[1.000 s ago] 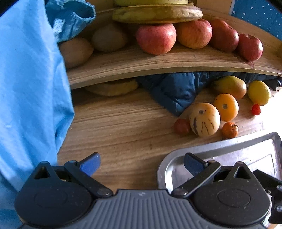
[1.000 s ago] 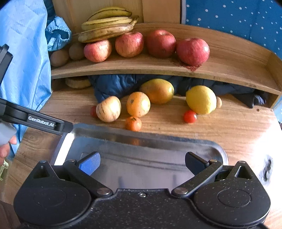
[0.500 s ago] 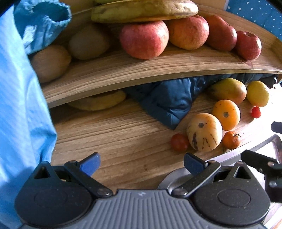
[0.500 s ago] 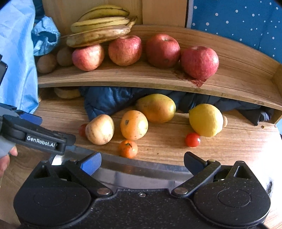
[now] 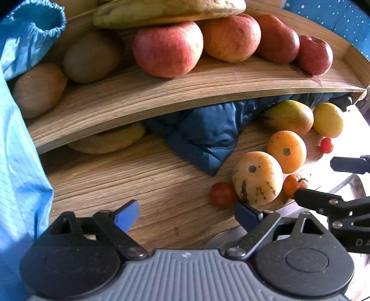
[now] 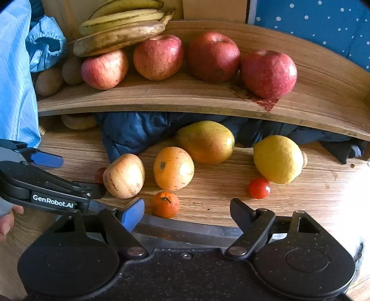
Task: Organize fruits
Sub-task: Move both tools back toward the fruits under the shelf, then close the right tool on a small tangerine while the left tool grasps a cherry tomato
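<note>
Fingers (image 6: pixel 241 214) apart, closing, empty; tray rim (image 6: pixel 185 228) beneath

I am in a home, at a wooden bench (image 6: pixel 300 196) with a raised wooden shelf (image 6: pixel 185 97) across the upper frame. Apples (image 6: pixel 212 55), bananas (image 6: pixel 120 30) and kiwis (image 6: pixel 48 81) sit on it; a quilted navy garment (image 6: pixel 138 132) is stuffed underneath, and blue polka-dot fabric (image 6: pixel 323 20) hangs at upper right.
</note>
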Motion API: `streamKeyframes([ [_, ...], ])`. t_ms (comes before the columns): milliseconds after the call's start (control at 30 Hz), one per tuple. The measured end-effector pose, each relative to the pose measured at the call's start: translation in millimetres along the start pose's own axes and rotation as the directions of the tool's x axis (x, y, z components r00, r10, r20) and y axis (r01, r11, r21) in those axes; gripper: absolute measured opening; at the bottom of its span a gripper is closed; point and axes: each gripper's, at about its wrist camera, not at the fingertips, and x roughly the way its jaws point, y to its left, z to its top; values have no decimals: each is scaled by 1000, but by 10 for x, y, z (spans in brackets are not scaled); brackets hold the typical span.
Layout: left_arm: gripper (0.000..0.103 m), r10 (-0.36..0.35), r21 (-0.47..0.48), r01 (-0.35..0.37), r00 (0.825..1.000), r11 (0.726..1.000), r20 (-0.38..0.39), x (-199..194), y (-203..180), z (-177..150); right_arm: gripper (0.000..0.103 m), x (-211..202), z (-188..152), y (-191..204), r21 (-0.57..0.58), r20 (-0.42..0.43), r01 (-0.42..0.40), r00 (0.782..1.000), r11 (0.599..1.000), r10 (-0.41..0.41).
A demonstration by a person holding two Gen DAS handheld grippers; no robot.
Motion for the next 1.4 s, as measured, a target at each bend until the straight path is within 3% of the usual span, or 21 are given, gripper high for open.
streamKeyframes([
  [500,68,-70,25,69,997,997,34,43,-86,-34,70,124,50,91,4,-25,-12,1000,1000,12],
  [867,64,-71,45,69,996,997,49,-85,-88,-3,56,165,35,87,27,-37,-24,999,999,25],
  [1400,56,-84,98,75,992,992,89,-79,-94,0,49,202,31,89,36,-50,-33,998,999,35],
])
